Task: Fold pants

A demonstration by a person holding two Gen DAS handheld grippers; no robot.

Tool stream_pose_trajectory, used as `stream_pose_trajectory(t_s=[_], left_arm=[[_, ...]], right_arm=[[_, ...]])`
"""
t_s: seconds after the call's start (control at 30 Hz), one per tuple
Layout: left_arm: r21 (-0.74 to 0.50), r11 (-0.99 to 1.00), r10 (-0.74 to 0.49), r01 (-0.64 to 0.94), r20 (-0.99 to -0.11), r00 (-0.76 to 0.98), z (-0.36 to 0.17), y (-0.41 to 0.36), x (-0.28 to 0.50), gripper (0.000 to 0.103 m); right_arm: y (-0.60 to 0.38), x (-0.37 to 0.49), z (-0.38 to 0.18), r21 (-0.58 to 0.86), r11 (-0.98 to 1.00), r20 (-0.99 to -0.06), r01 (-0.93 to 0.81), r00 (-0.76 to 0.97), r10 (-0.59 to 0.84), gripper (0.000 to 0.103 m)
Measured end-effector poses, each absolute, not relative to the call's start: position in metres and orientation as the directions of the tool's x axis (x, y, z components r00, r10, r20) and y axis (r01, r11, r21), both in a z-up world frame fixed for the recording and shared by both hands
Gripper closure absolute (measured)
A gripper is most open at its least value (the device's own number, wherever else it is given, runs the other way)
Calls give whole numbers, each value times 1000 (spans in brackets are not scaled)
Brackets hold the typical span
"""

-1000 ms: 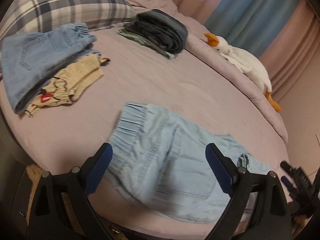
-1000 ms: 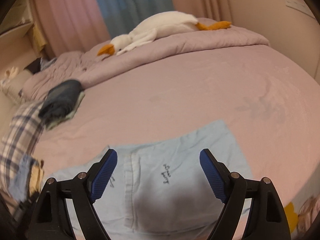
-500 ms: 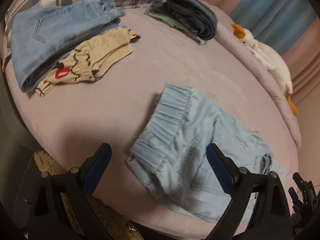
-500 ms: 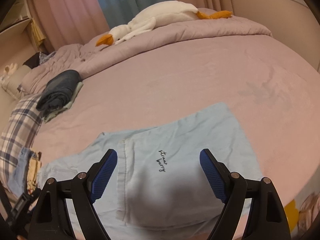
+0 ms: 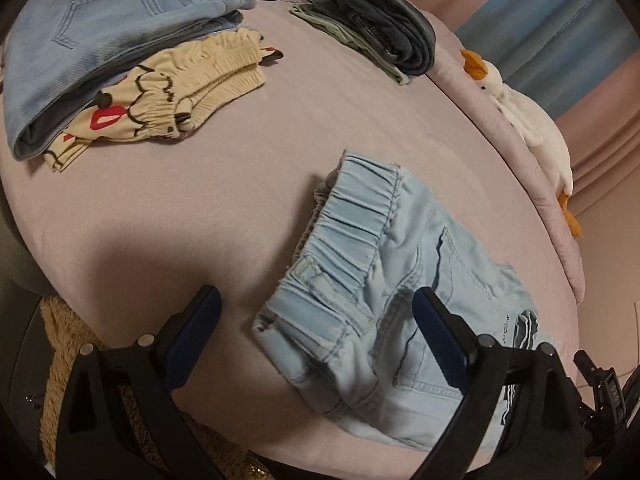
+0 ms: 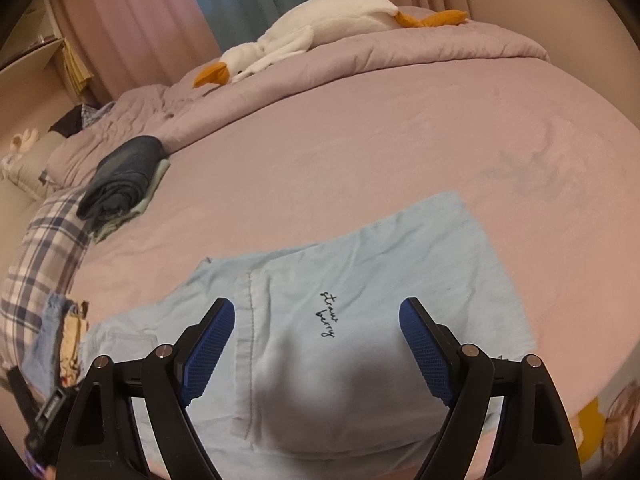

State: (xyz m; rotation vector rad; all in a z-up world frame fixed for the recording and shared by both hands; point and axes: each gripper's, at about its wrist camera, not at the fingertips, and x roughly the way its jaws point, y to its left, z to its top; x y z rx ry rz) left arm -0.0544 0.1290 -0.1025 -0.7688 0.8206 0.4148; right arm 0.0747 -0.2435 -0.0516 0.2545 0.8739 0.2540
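The light blue pants (image 5: 384,292) lie near the front edge of the bed (image 5: 248,160), on the pale purple sheet. They look folded over: the gathered elastic waistband (image 5: 352,220) sits at the near-left end, bunched and slightly raised, with a belt loop and a stitched back pocket showing just past it. In the right wrist view the cloth lies flatter, one panel laid over another with a long seam edge running down it, and small dark script reading "straw berry" (image 6: 329,314) embroidered near the middle. A few soft wrinkles cross the fabric.

The left gripper (image 5: 316,336) hovers over the waistband end, its jaws spread wide and holding nothing. The right gripper (image 6: 316,344) hangs above the lettered panel, jaws likewise wide apart, casting a shadow on the cloth.

Farther back on the bed lie a folded pair of blue jeans (image 5: 100,36) partly on top of cream patterned shorts (image 5: 168,96), a dark folded stack (image 5: 384,28), and a white plush goose (image 6: 316,36) on the rolled duvet.
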Motion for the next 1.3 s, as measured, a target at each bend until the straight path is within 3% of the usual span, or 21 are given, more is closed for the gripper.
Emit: stream_pose_trajectory(t_s=[0.1,0.17,0.23,0.4,0.63,0.73,0.9,1.3], left_arm=[[-500,614,42,-611,-752,657,-103,133,-58,8],[-547,584,20,-600,-729,684,-103,135,-62,16],[-572,577,-13,-583,-720,694,-105,135,-60,33],[-501,646,33,-576,-736,676,-104,121,-55,38],[-496,657,36,-567,-731,682,-99,118,-52,67],[-513,666,24,-542,-711,703,-86,116,-54,73],[-566,673,-6,-476,-648,761,-56,108,-59,75],[-494,797,-7,-348,-583,812,-4,60,-47,78]], right_arm=[[-243,74,-53,321,939,-720,-121,613,325,19],[-244,75,-54,316,942,-723,-110,615,314,19],[-248,76,-55,324,941,-724,-92,616,310,19],[-250,78,-58,341,936,-727,-84,608,319,19],[-245,77,-57,337,936,-726,-102,604,328,19],[-247,78,-57,341,934,-724,-102,606,330,19],[-253,79,-58,356,930,-718,-90,611,333,19],[-273,80,-60,397,916,-703,-64,621,348,19]])
